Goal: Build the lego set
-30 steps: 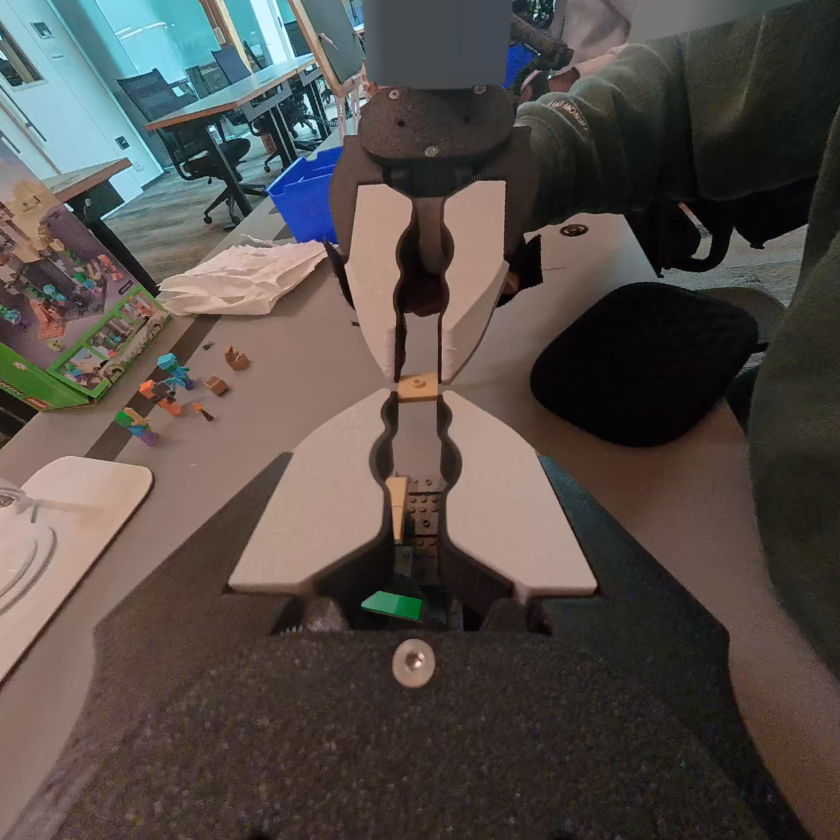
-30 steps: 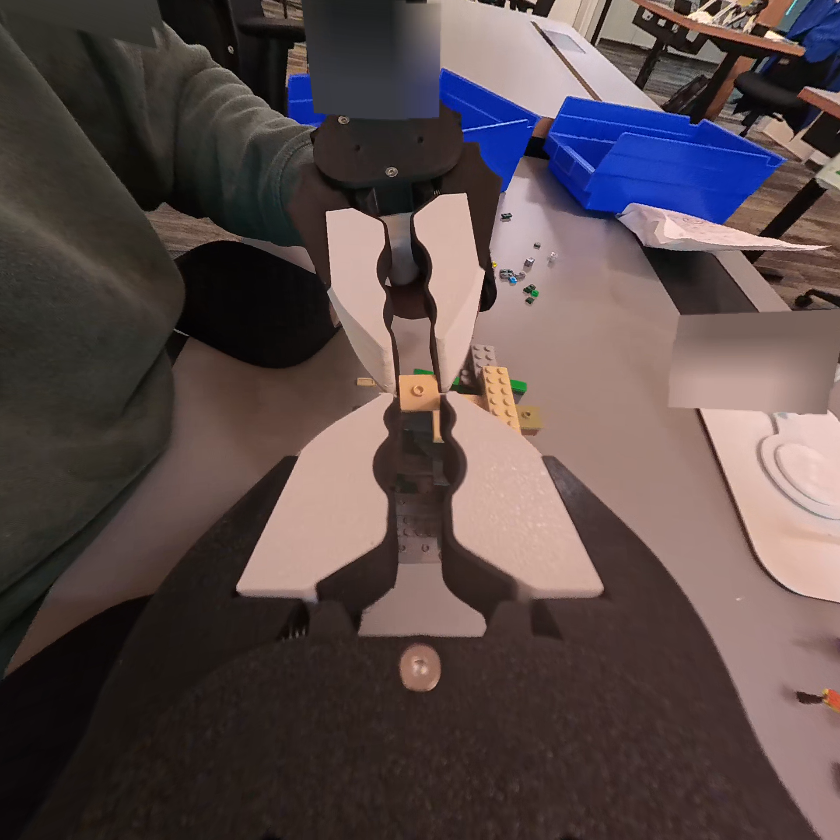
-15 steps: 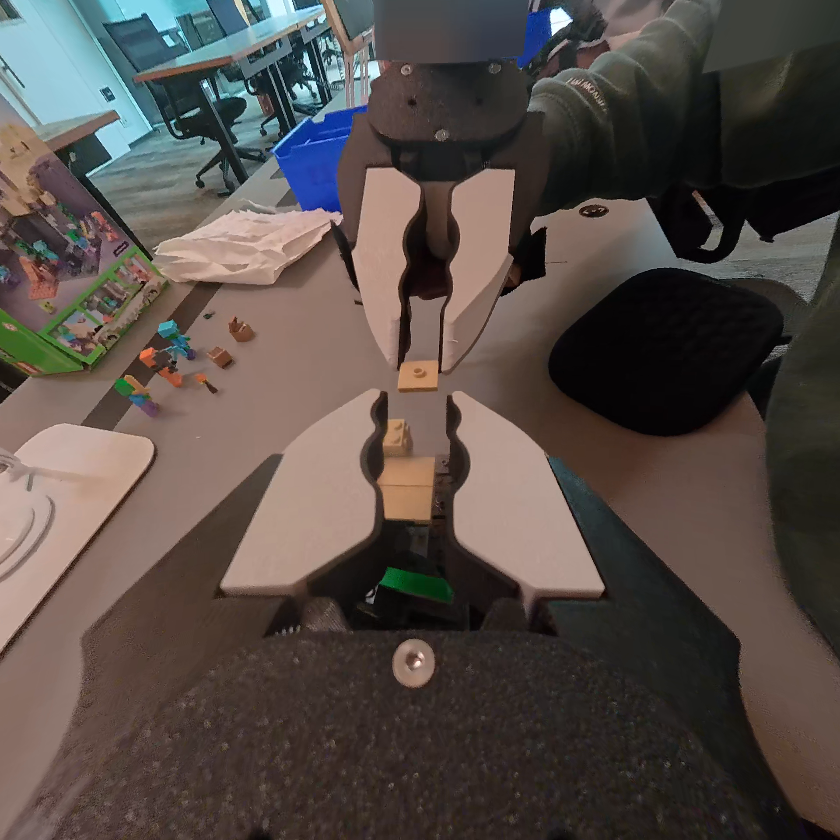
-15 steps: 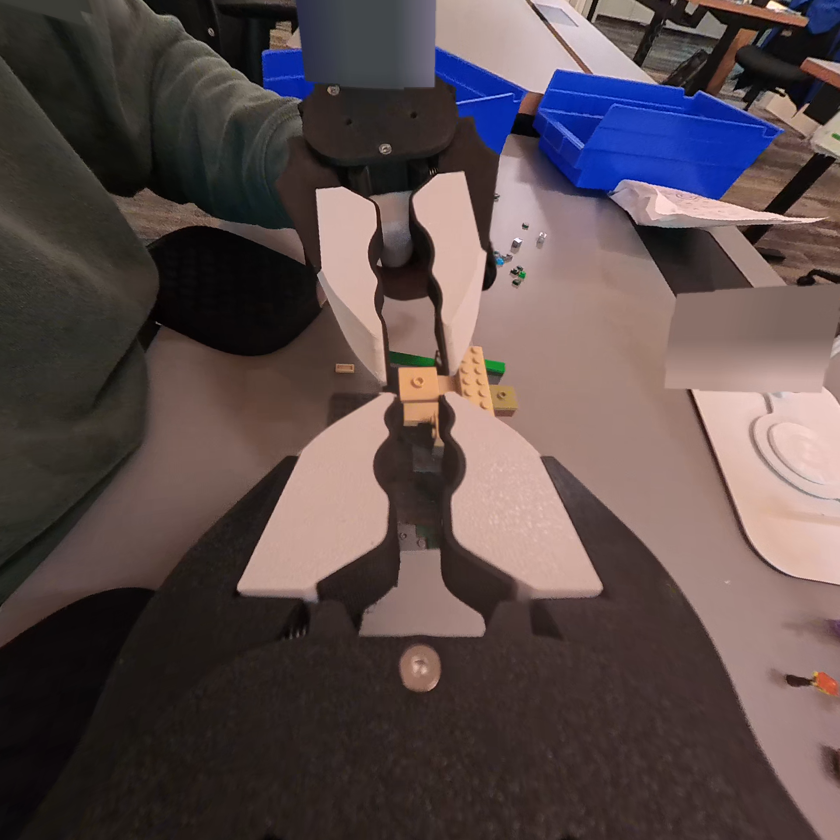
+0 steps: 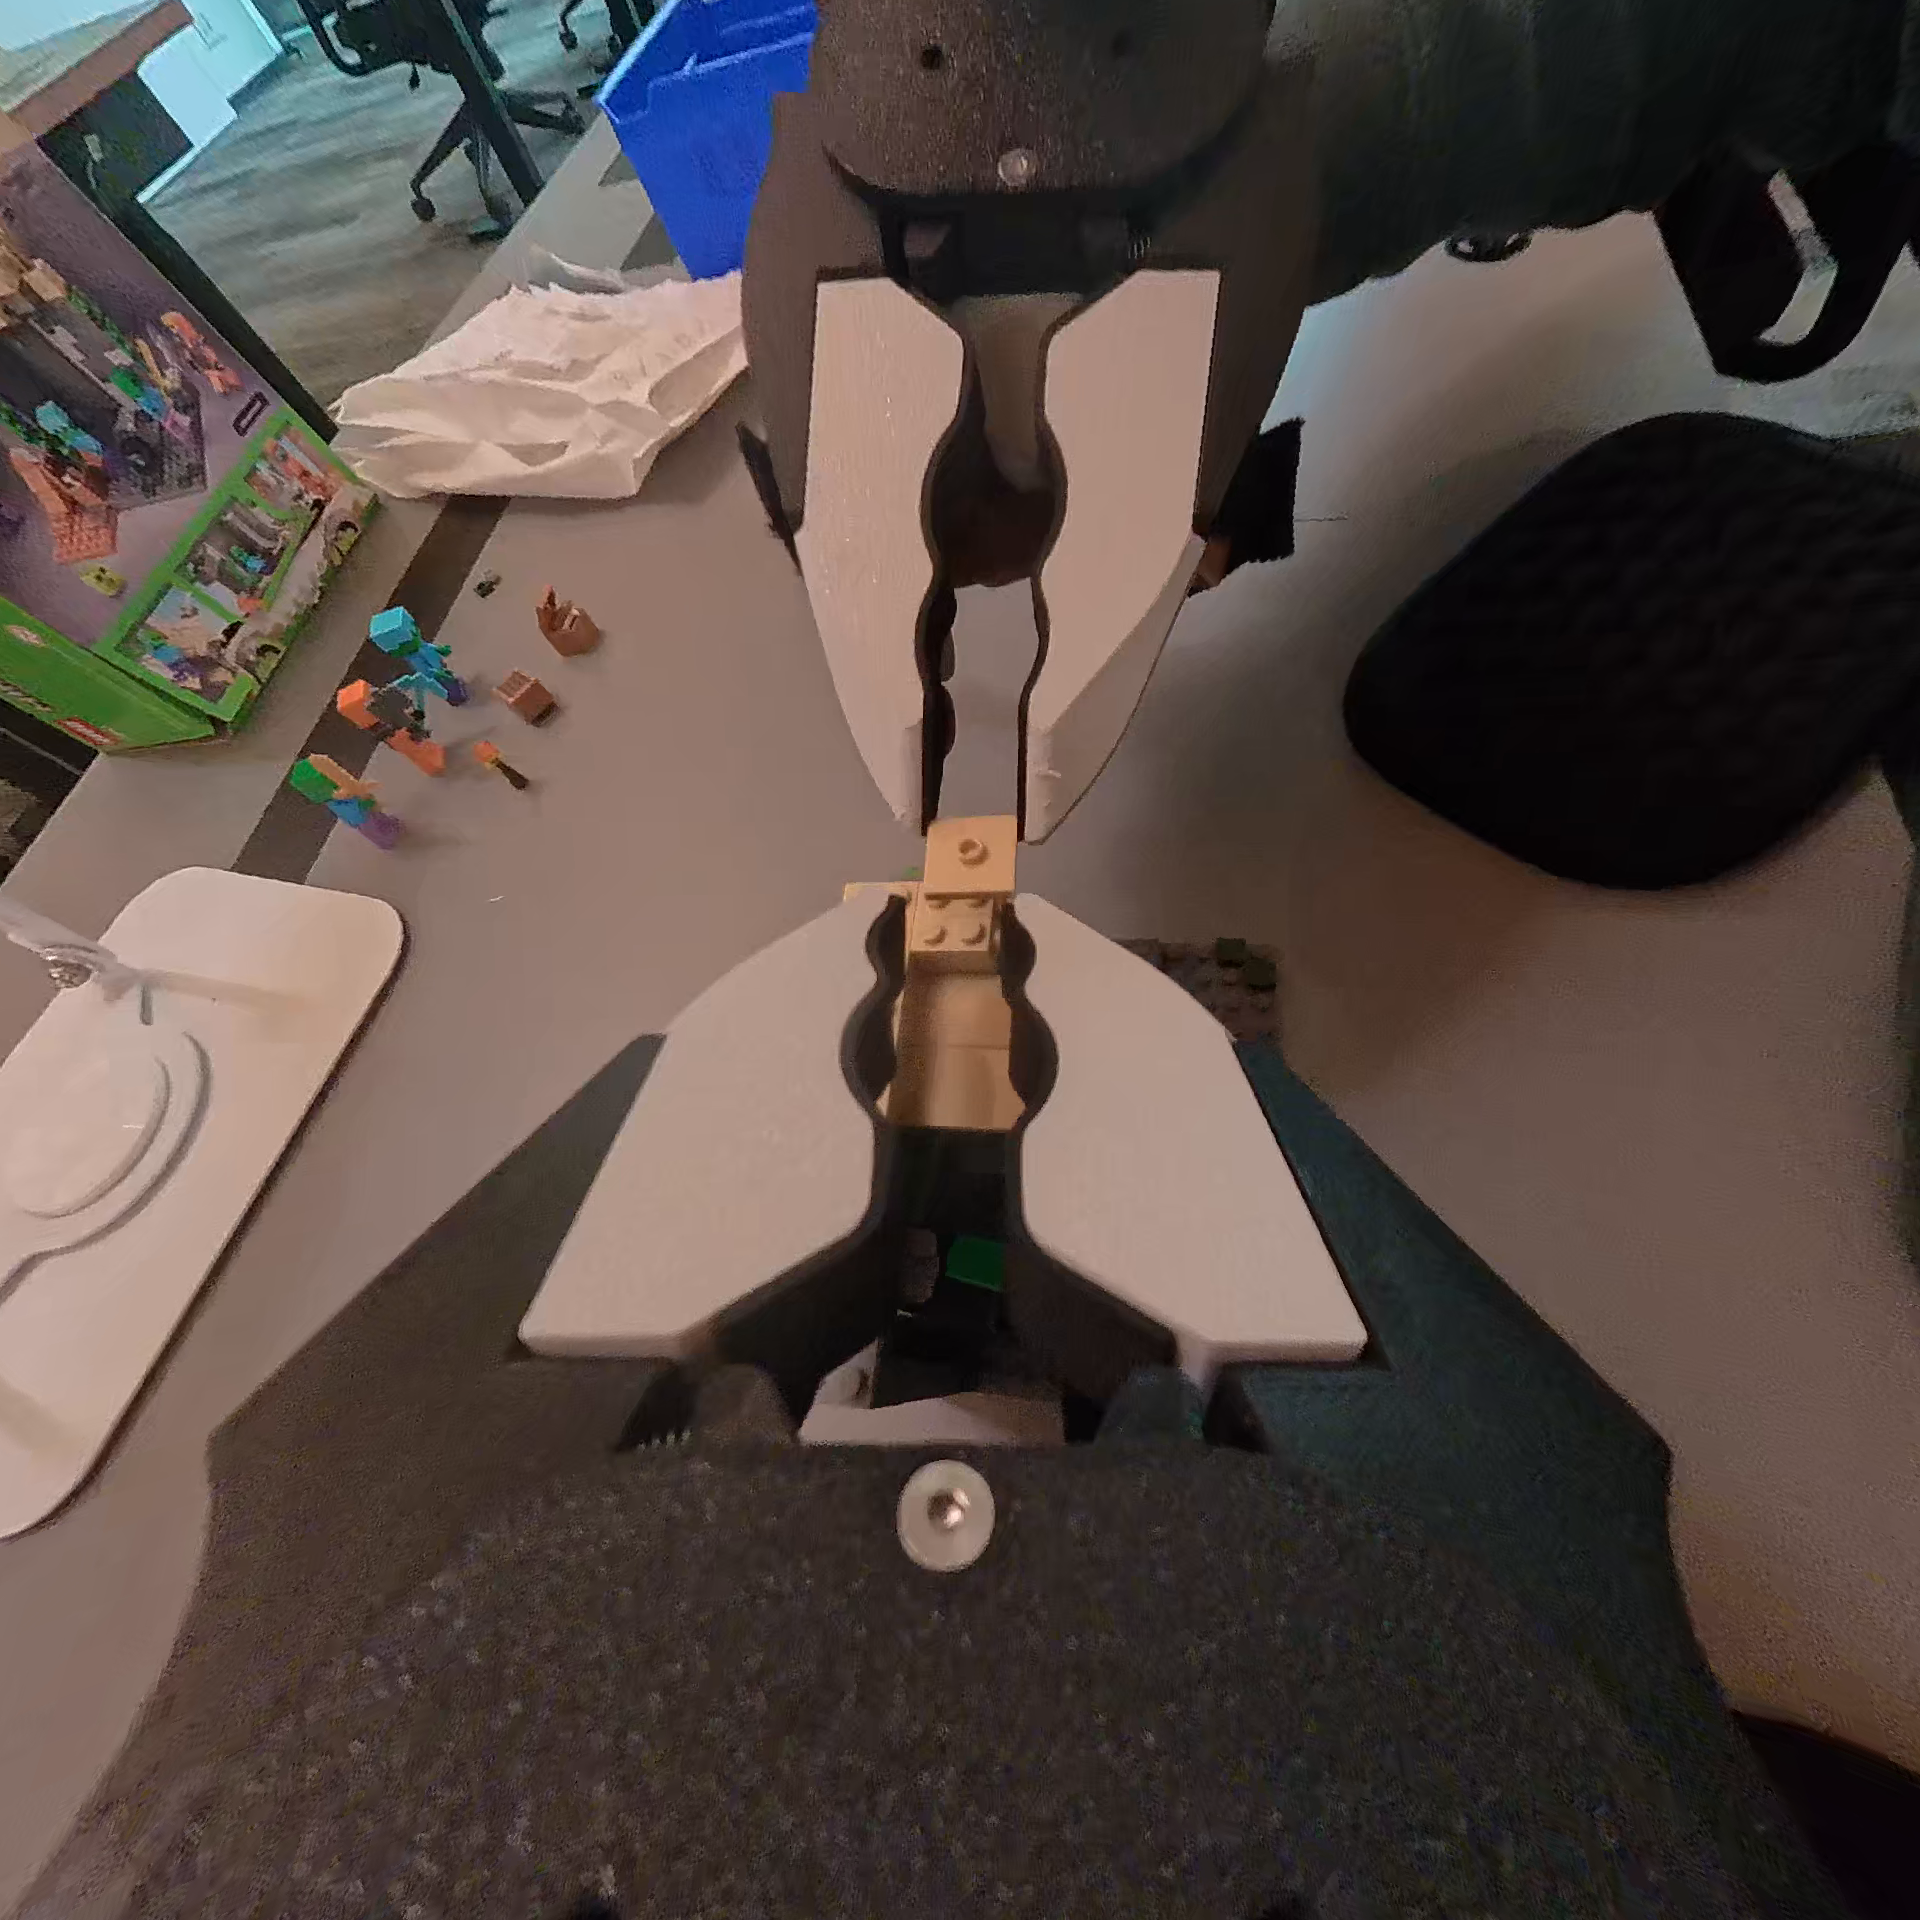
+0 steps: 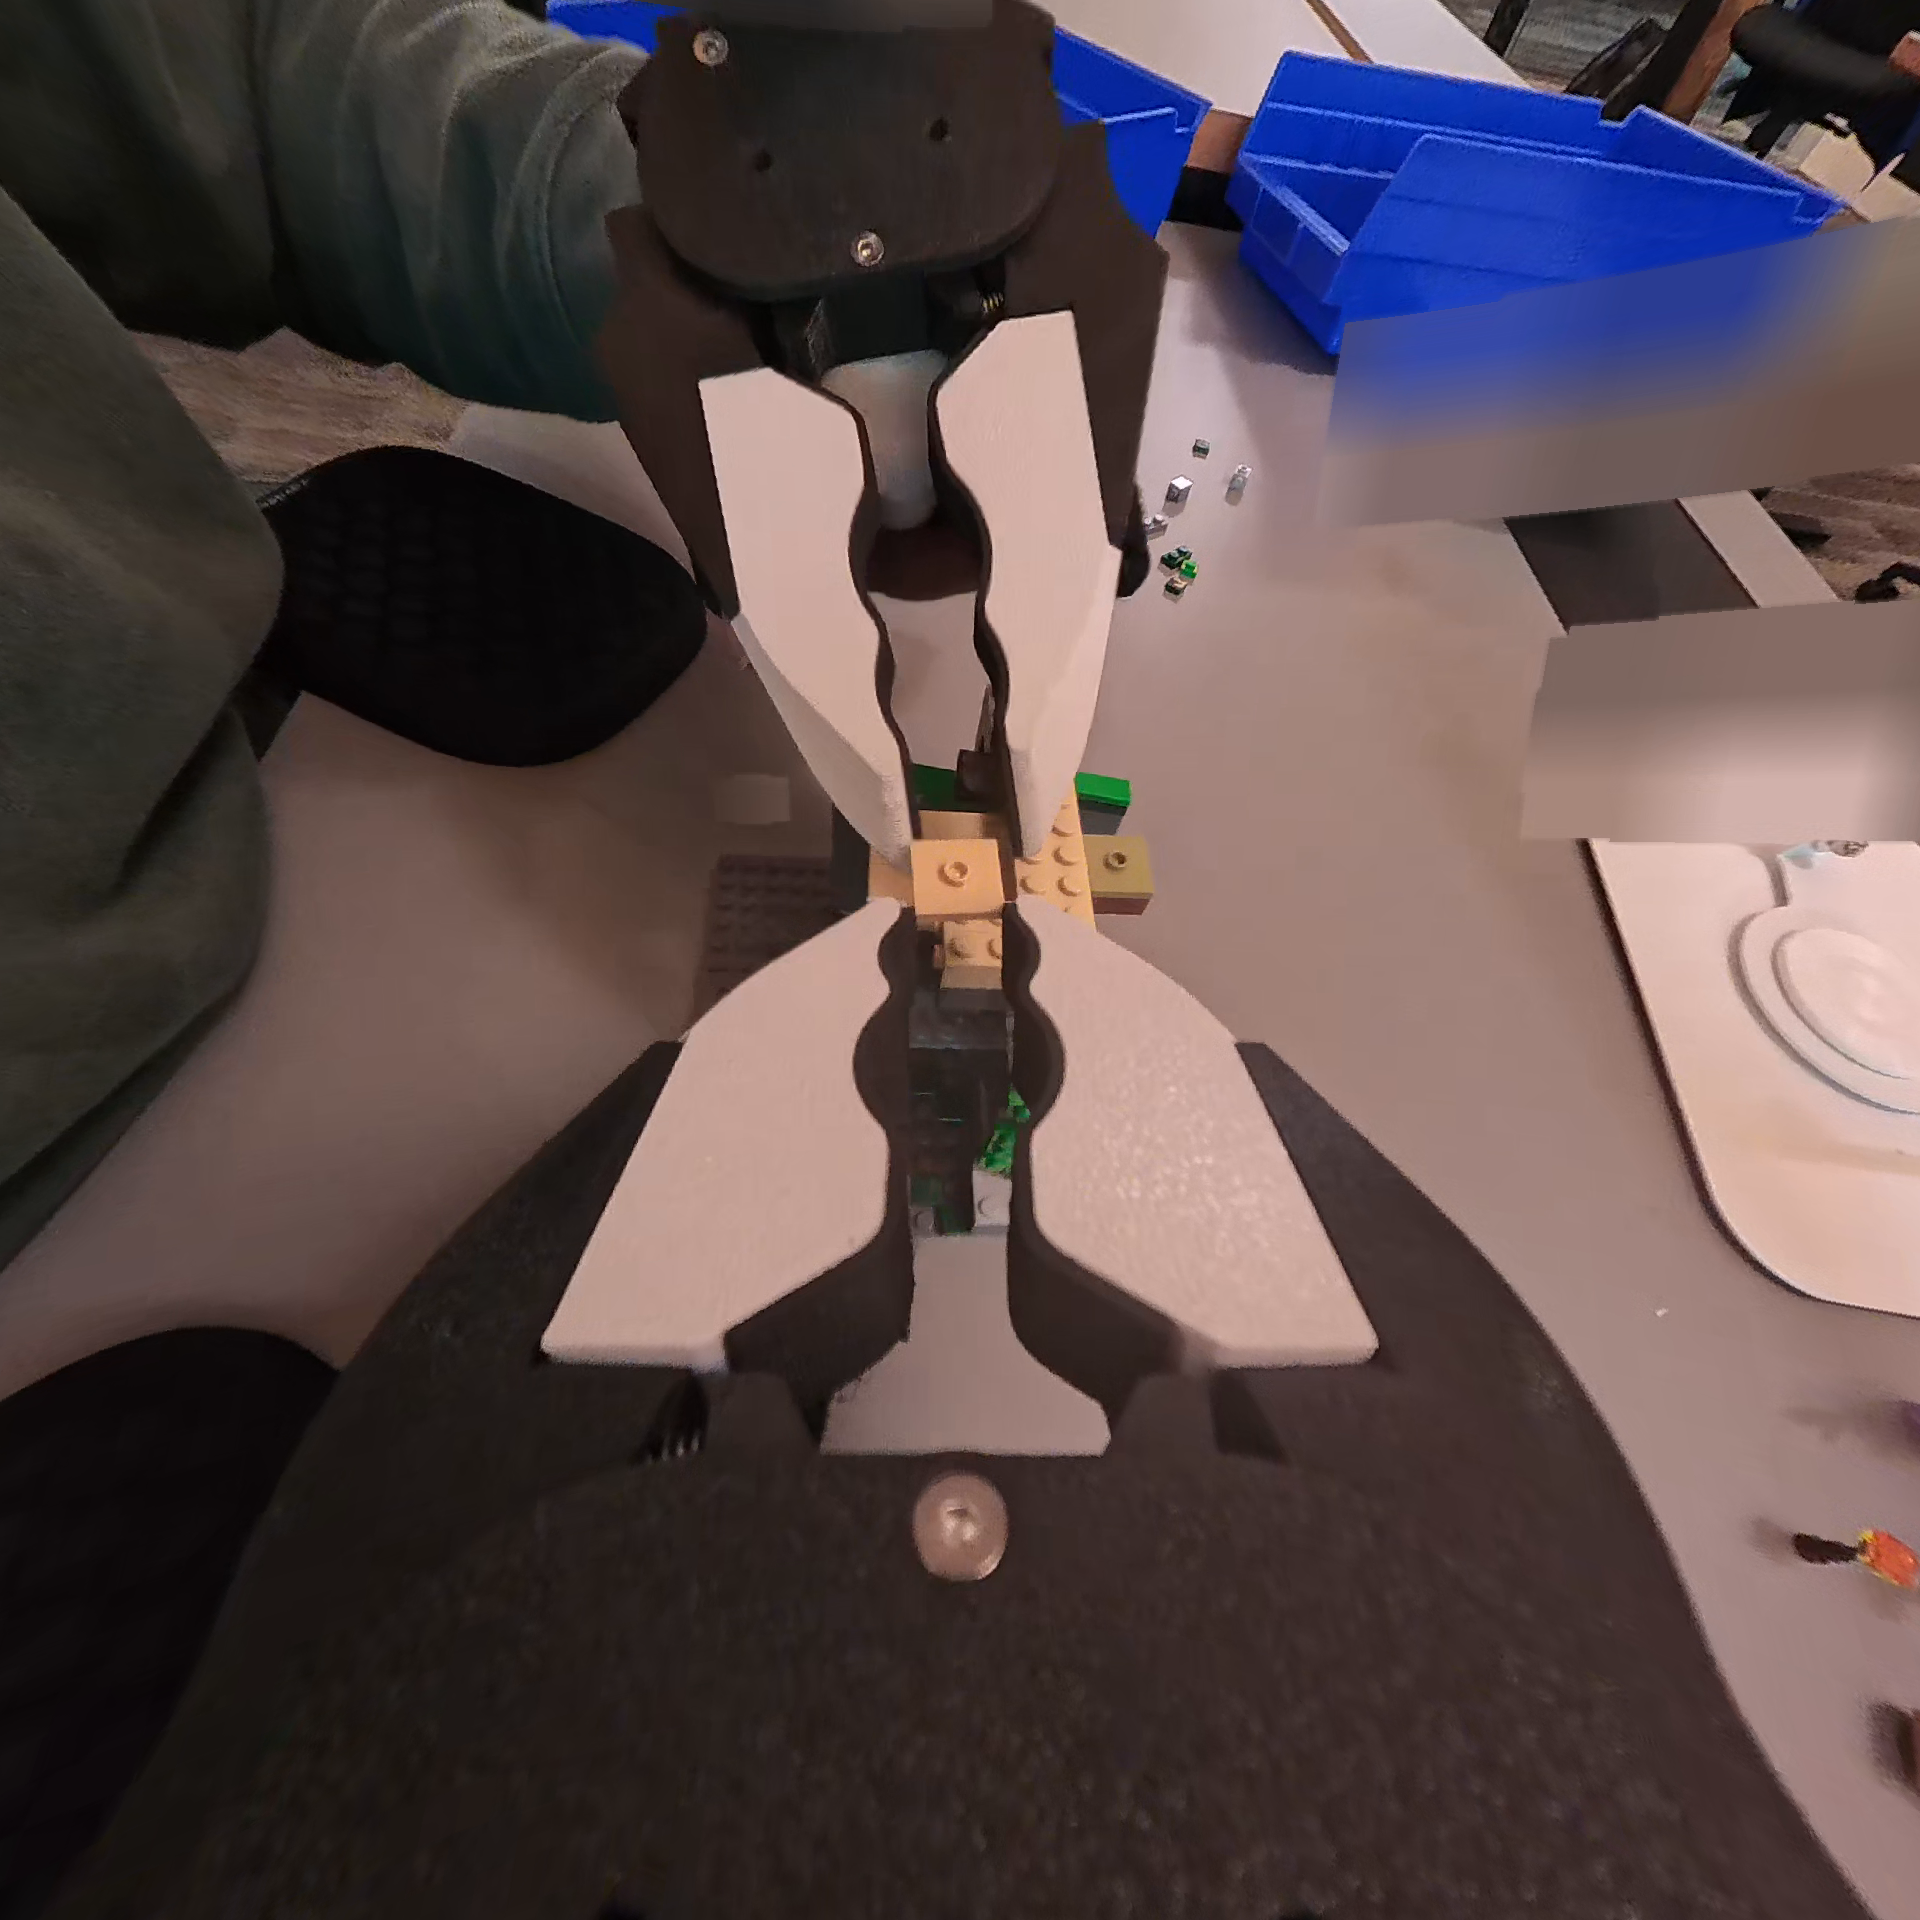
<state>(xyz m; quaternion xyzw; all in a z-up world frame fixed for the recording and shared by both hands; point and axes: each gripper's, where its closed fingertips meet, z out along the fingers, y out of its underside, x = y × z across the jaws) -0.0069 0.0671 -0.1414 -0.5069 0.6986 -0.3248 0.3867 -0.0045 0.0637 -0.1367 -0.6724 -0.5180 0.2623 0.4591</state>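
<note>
The lego build (image 6: 1117, 868) stands on the grey table, with tan, green and olive parts and a dark grey baseplate (image 6: 764, 914). In the left wrist view its tan column (image 5: 951, 1023) fills the gap between my left gripper's fingers. My left gripper (image 5: 954, 912) is shut on the build. It reaches in from the top of the right wrist view (image 6: 961, 836). My right gripper (image 6: 956, 912) is shut on a small tan plate with one stud (image 6: 956, 873). It holds the plate right at the top tan brick (image 5: 951, 935). The two grippers meet tip to tip.
A lego box (image 5: 135, 540), minifigures (image 5: 405, 696) and a crumpled white bag (image 5: 551, 405) lie at the left. Blue bins (image 6: 1507, 197) and tiny loose pieces (image 6: 1184, 520) are at the back. A black pad (image 5: 1642, 644) and white mats (image 6: 1787, 1039) flank the build. Less than 4 cm separates the two grippers' tips.
My left gripper opened wider half a second ago and has now closed around the tan column. Both grippers have come closer, and the tan plate now sits against the build's top.
</note>
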